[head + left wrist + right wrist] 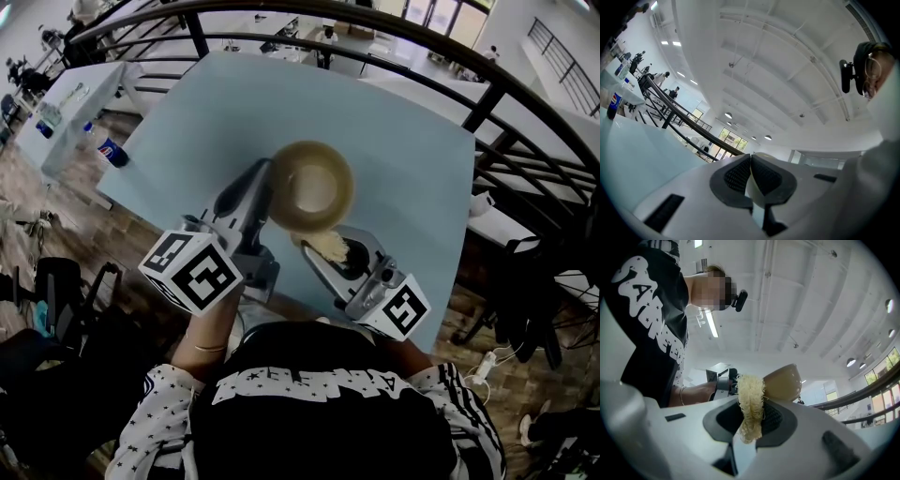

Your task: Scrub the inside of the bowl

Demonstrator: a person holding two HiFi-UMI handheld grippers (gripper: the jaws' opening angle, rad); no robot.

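A: From the head view, where's the bowl?
B: Over the desk, towards its near edge, mouth up. The left gripper meets its left rim. The right gripper carries a scrubber just beside the near rim.
A: And the grips?
B: Only the gripper views show those. The left fingers are pressed onto a thin pale slice of bowl rim. The right ones pinch the scrubber, its frayed top standing above them, bowl just behind.
A: Room?
B: Blue desk top spreads beyond and to the right. A railing runs past the far edge.
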